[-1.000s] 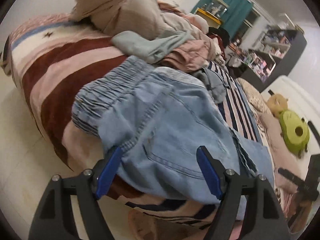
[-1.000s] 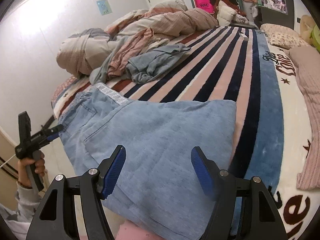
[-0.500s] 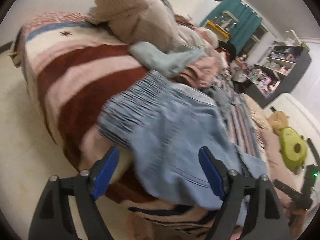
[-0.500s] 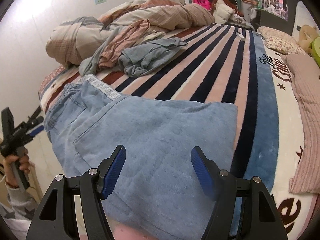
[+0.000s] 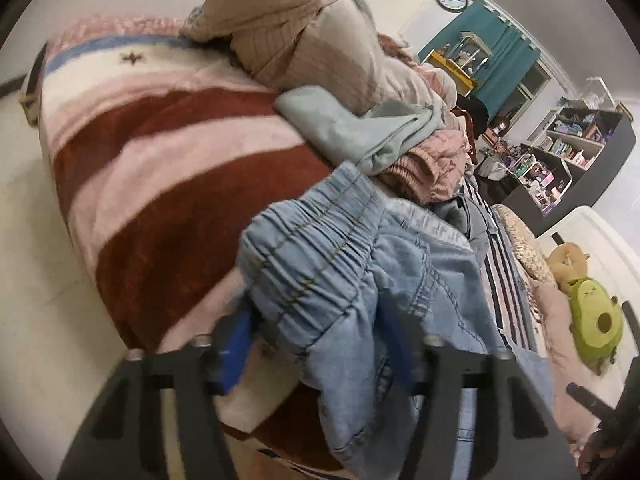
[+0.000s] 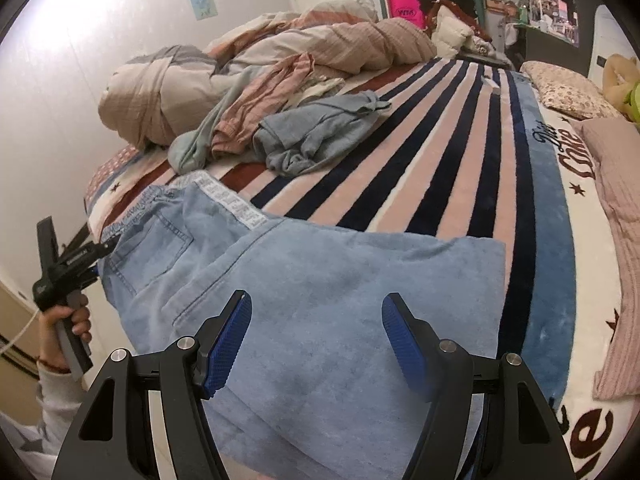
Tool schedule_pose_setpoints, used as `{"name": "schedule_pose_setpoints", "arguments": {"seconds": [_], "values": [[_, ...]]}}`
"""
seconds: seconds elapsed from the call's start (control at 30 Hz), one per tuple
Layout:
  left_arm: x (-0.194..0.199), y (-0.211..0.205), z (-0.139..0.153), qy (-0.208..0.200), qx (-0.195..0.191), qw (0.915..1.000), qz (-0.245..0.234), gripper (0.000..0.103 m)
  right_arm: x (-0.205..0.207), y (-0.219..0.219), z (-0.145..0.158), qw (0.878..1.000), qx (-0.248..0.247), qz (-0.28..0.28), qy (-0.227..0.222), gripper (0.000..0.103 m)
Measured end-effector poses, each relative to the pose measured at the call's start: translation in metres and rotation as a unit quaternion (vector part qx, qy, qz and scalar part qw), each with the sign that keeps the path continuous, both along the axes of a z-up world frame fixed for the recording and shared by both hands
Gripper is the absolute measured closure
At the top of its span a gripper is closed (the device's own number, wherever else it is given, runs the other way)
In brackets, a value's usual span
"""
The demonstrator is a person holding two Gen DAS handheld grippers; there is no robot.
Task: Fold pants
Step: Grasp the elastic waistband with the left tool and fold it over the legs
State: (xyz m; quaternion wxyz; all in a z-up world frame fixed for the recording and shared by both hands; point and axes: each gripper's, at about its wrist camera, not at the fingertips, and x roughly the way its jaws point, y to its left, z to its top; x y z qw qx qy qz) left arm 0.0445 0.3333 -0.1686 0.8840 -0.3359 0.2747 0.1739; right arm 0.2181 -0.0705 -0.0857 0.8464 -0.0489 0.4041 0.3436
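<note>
Light blue denim pants (image 6: 320, 280) lie folded across the near edge of the striped bed. Their elastic waistband (image 5: 312, 248) is at the bed corner, bunched and lifted. My left gripper (image 5: 316, 344) is at that waistband with cloth between its blurred blue pads; the jaws stand apart around the bunched denim. It also shows in the right wrist view (image 6: 96, 256) touching the waist edge. My right gripper (image 6: 316, 336) is open and empty, just above the folded leg end of the pants.
A striped blanket (image 6: 460, 140) covers the bed. A grey garment (image 6: 320, 132), pink and mint clothes (image 6: 256, 108) and a rolled duvet (image 6: 160, 96) lie behind the pants. An avocado plush (image 5: 596, 320) and pillows (image 6: 568, 88) are on the far side. Shelves (image 5: 568, 160) stand beyond.
My left gripper has moved in onto the waistband corner, which has bunched and lifted between the pads. The right gripper has stayed open over the leg end, shifting slightly.
</note>
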Motion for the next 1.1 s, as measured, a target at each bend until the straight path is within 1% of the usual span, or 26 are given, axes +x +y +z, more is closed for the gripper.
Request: {"name": "schedule_pose_setpoints", "arguments": {"seconds": [0.07,0.1,0.17,0.3,0.5,0.63,0.8,0.9,1.03,1.1], "values": [[0.001,-0.004,0.010,-0.004,0.023,0.9997,-0.005,0.065,0.002,-0.002,-0.001,1.000,0.009,-0.003,0.008,0.039],[0.001,-0.010,0.018,-0.007,0.041,0.9991,-0.010,0.066,0.004,-0.004,-0.002,1.000,0.011,-0.005,0.012,0.039],[0.004,-0.016,0.028,-0.009,0.065,0.9977,-0.017,0.070,0.007,-0.007,-0.004,1.000,0.016,-0.013,0.023,0.039],[0.009,-0.033,0.048,-0.021,0.098,0.9944,-0.035,0.073,0.010,-0.019,-0.005,0.999,0.028,-0.027,0.034,0.039],[0.013,-0.069,0.076,-0.039,0.144,0.9867,-0.066,0.075,0.002,-0.035,0.000,0.998,0.039,-0.033,0.024,0.038],[0.018,-0.094,0.093,-0.054,0.159,0.9817,-0.090,0.078,-0.005,-0.046,0.003,0.998,0.051,-0.030,0.019,0.038],[0.032,-0.134,0.114,-0.069,0.184,0.9717,-0.131,0.081,-0.010,-0.062,0.001,0.997,0.068,-0.029,0.020,0.038],[0.042,-0.158,0.122,-0.074,0.189,0.9666,-0.156,0.082,-0.013,-0.075,-0.004,0.996,0.079,-0.030,0.023,0.038],[0.059,-0.196,0.129,-0.081,0.191,0.9577,-0.200,0.084,-0.015,-0.094,-0.012,0.995,0.087,-0.034,0.023,0.038],[0.068,-0.218,0.130,-0.080,0.196,0.9518,-0.221,0.084,-0.015,-0.105,-0.017,0.994,0.096,-0.037,0.026,0.038]]}}
